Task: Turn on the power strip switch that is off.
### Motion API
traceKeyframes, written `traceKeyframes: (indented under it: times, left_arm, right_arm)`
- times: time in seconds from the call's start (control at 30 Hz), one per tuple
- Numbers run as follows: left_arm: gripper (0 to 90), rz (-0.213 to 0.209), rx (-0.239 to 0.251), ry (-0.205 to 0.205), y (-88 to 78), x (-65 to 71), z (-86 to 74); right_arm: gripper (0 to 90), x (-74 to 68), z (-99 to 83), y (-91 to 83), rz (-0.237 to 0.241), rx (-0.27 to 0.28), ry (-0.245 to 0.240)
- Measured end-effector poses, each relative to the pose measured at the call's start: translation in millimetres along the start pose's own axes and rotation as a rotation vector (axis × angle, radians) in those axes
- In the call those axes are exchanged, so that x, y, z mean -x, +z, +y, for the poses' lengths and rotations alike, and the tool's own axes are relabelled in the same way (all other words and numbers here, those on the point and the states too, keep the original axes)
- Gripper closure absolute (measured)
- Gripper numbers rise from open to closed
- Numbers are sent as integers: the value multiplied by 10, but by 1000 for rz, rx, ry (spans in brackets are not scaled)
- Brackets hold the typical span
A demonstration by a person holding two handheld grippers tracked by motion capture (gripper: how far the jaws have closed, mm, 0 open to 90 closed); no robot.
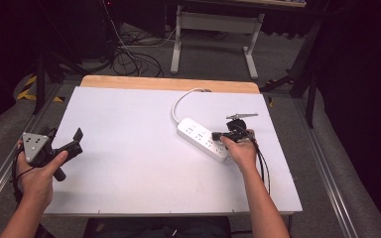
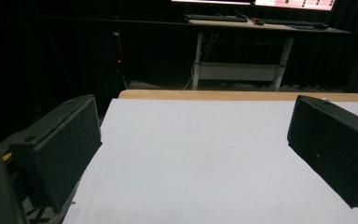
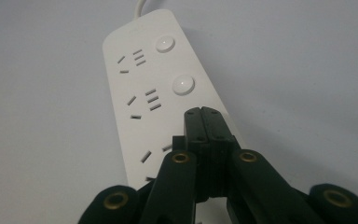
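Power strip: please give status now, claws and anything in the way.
Right claw shut, tips over power strip by its buttons. Left claw open, off at table edge. Nothing blocking.

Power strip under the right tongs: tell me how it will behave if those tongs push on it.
The power strip lies flat on the white table, long and low, so it probably won't tip. Its smooth plastic casing on the smooth tabletop likely slides or swivels under a sideways shove. The shut right tongs over its buttons would more likely press one than move it, while the floppy cord may drag slightly.
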State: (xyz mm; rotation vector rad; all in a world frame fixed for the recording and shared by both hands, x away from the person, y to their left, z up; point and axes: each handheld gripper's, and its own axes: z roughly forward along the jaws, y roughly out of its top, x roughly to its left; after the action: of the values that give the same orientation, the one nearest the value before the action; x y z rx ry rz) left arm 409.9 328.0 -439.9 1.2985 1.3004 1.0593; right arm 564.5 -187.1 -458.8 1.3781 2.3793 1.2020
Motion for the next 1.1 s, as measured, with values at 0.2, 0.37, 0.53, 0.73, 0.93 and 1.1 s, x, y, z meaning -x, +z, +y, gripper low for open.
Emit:
traceKeyframes:
  times: [0.2, 0.37, 0.53, 0.73, 0.93, 1.1]
  left_arm:
    - [33, -4, -2, -1, -11, 6, 1]
    - [33, 0, -2, 3, -2, 1, 1]
    - [32, 0, -1, -1, -12, 4, 2]
    - [33, 1, 0, -10, 0, -3, 1]
    - [33, 0, -1, -3, -12, 3, 3]
    - [33, 4, -3, -14, -19, -27, -1]
  right_arm:
    - [900, 3, -6, -1, 1, 4, 21]
    - [900, 16, -5, 0, 11, 5, 32]
    - [900, 31, -4, -4, -19, 15, 29]
    - [900, -7, 5, 5, -33, 3, -2]
    - [900, -221, 52, 86, -109, -6, -112]
    - [900, -150, 43, 61, -61, -7, -66]
